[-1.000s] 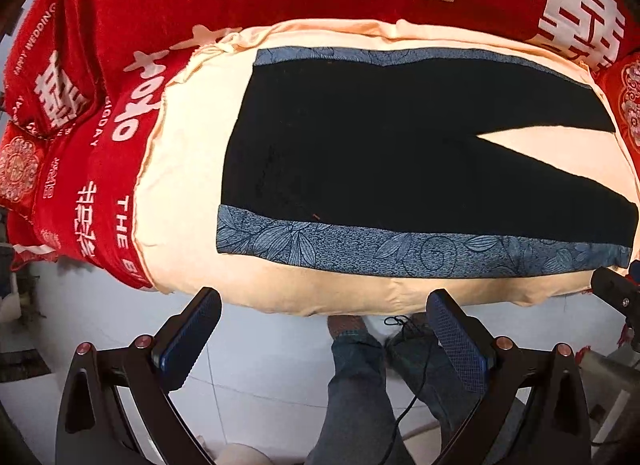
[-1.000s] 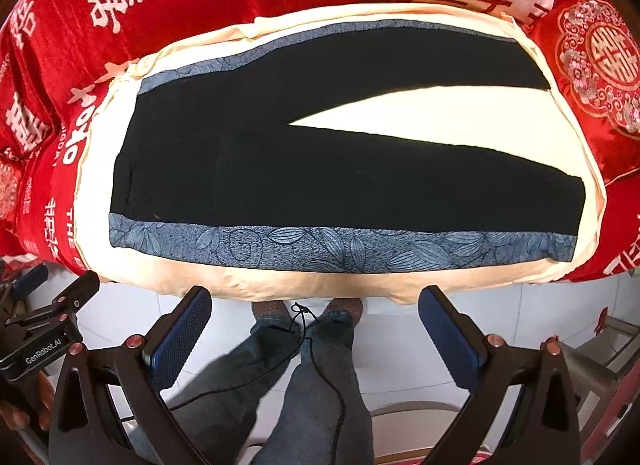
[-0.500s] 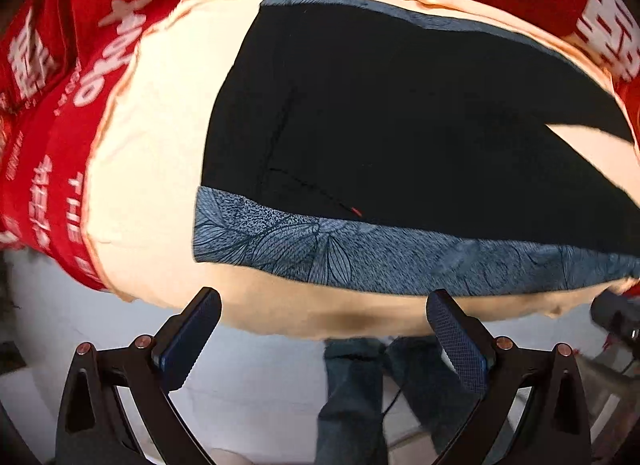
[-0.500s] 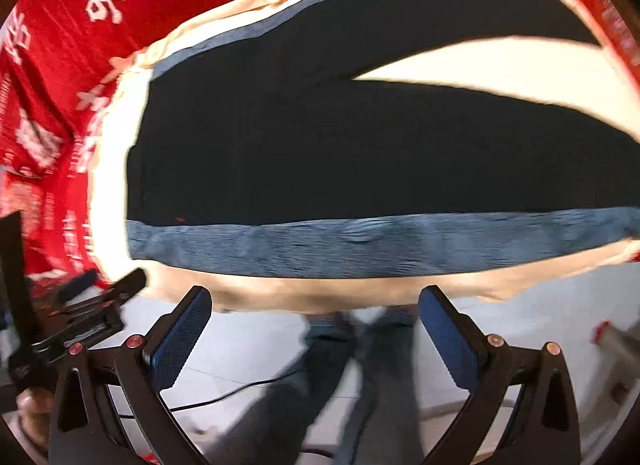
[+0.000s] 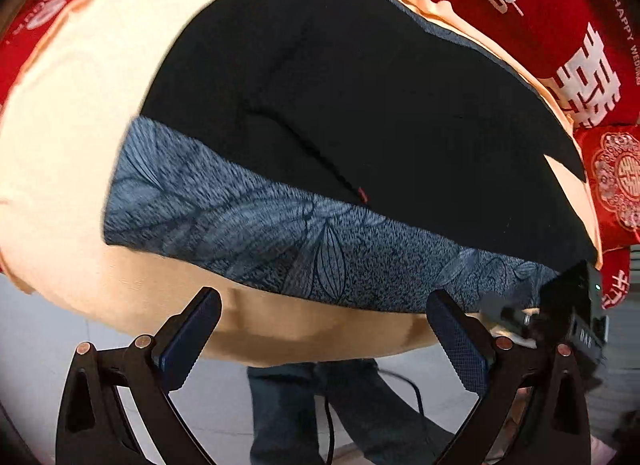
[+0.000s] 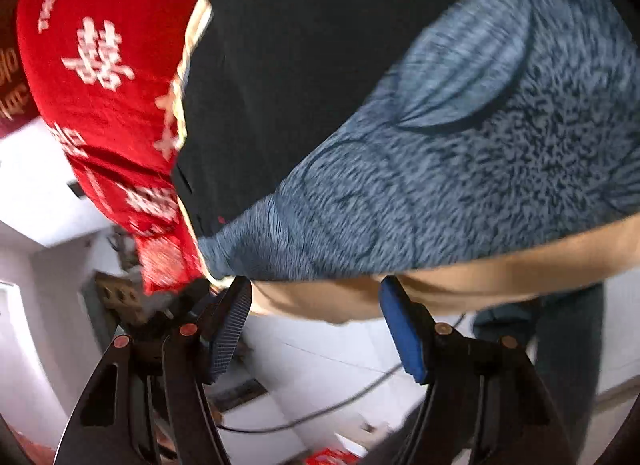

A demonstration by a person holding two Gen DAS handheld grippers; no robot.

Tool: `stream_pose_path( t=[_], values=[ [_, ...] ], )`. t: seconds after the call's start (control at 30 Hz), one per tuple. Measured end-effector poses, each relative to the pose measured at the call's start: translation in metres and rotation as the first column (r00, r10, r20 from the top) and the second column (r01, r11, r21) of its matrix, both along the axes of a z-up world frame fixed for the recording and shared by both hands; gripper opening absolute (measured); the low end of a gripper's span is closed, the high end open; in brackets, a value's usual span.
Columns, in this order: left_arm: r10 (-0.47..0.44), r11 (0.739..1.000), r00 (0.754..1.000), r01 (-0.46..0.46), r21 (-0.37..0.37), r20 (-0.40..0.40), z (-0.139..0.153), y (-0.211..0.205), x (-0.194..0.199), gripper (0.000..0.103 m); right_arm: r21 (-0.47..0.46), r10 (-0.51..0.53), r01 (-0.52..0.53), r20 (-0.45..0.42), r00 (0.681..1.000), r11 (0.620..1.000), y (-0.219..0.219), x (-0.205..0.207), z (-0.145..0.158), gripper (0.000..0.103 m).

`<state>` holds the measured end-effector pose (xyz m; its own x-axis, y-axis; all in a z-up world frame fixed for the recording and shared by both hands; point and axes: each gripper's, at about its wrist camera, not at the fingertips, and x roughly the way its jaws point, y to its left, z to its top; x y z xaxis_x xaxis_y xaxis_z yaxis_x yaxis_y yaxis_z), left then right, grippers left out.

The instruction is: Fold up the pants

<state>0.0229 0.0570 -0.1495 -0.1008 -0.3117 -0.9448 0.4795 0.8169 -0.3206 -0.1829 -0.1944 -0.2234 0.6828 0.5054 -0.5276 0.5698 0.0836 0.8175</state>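
Note:
Black pants (image 5: 360, 97) with a blue-grey leaf-patterned side stripe (image 5: 280, 241) lie flat on a peach sheet (image 5: 72, 145). My left gripper (image 5: 324, 325) is open and empty, just off the near edge below the stripe, close to the waist end. My right gripper (image 6: 316, 317) is open and empty, close up under the stripe (image 6: 460, 169) at the sheet's edge, near the pants' corner (image 6: 212, 249). The right view is blurred. The other gripper's body (image 5: 572, 313) shows at the right of the left wrist view.
A red bedcover with white characters (image 5: 540, 5) lies under the sheet and hangs at the side (image 6: 100, 85). The person's jeans-clad legs (image 5: 320, 405) stand on the white tiled floor (image 6: 320, 377) by the bed edge. A cable (image 6: 320, 409) trails on the floor.
Both grippers have moved in close to the near edge of the pants. The right one has swung left toward the waist-end corner. Both stay open.

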Motion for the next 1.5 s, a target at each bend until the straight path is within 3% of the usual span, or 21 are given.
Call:
stream_pose_path(
  t=[0.17, 0.33, 0.5, 0.67, 0.73, 0.77, 0.83, 0.93, 1.07, 1.13, 1.17, 1.2, 1.27, 1.4, 1.5],
  values=[
    [0.002, 0.998, 0.998, -0.006, -0.069, -0.06, -0.009, -0.002, 0.0, 0.103, 0.067, -0.078, 0.071, 0.108, 0.991, 0.995, -0.01, 0.006, 0.001, 0.071],
    [0.081, 0.983, 0.986, -0.103, -0.151, -0.144, -0.013, -0.003, 0.002, 0.103, 0.084, -0.124, 0.108, 0.217, 0.968, 0.991, -0.024, 0.017, 0.045, 0.071],
    [0.163, 0.96, 0.969, -0.199, -0.198, -0.184, -0.019, -0.002, 0.004, 0.103, 0.078, -0.1, 0.084, 0.237, 0.966, 0.993, -0.028, 0.026, 0.068, 0.071],
    [0.259, 0.936, 0.949, -0.293, -0.197, -0.181, -0.026, 0.0, 0.028, 0.103, 0.068, -0.069, 0.056, 0.214, 0.974, 0.996, -0.03, 0.021, 0.062, 0.071],
    [0.268, 0.944, 0.946, -0.296, -0.147, -0.181, -0.029, -0.004, 0.037, 0.092, 0.071, -0.075, 0.061, 0.203, 0.976, 0.996, -0.031, 0.02, 0.053, 0.071],
    [0.251, 0.953, 0.954, -0.273, -0.13, -0.167, -0.027, -0.006, 0.042, 0.092, 0.071, -0.082, 0.069, 0.193, 0.978, 0.995, -0.031, 0.018, 0.048, 0.071],
    [0.203, 0.972, 0.974, -0.213, -0.095, -0.102, -0.021, -0.014, 0.04, 0.067, 0.063, -0.097, 0.088, 0.167, 0.981, 0.994, -0.032, 0.01, 0.036, 0.071],
    [0.158, 0.984, 0.984, -0.163, -0.068, -0.078, -0.019, -0.013, 0.043, 0.045, 0.078, -0.159, 0.149, 0.134, 0.978, 0.986, -0.037, -0.007, 0.018, 0.071],
    [0.162, 0.982, 0.98, -0.172, -0.077, -0.119, -0.019, -0.006, 0.052, 0.04, 0.174, -0.31, 0.283, 0.156, 0.938, 0.943, -0.049, -0.04, -0.005, 0.07],
    [0.135, 0.988, 0.985, -0.142, -0.064, -0.106, -0.016, -0.009, 0.049, 0.039, 0.232, -0.402, 0.363, 0.155, 0.902, 0.903, -0.053, -0.058, -0.012, 0.06],
    [0.122, 0.99, 0.988, -0.128, -0.06, -0.1, -0.014, -0.008, 0.049, 0.039, 0.247, -0.427, 0.386, 0.141, 0.893, 0.889, -0.054, -0.063, -0.013, 0.046],
    [0.116, 0.991, 0.988, -0.122, -0.057, -0.099, -0.013, -0.014, 0.051, 0.036, 0.278, -0.455, 0.412, 0.111, 0.884, 0.868, -0.054, -0.068, -0.014, 0.025],
    [0.12, 0.991, 0.987, -0.126, -0.045, -0.105, -0.007, -0.012, 0.052, 0.033, 0.286, -0.469, 0.438, 0.05, 0.882, 0.852, -0.054, -0.072, -0.007, 0.012],
    [0.142, 0.987, 0.986, -0.148, -0.058, -0.091, 0.021, -0.011, 0.057, 0.029, 0.103, -0.344, 0.338, 0.037, 0.938, 0.935, -0.07, -0.05, 0.052, 0.01],
    [0.134, 0.987, 0.989, -0.139, -0.078, -0.065, 0.047, -0.021, 0.065, 0.029, -0.058, -0.198, 0.199, 0.025, 0.98, 0.978, -0.098, -0.016, 0.104, 0.01]
  ],
)
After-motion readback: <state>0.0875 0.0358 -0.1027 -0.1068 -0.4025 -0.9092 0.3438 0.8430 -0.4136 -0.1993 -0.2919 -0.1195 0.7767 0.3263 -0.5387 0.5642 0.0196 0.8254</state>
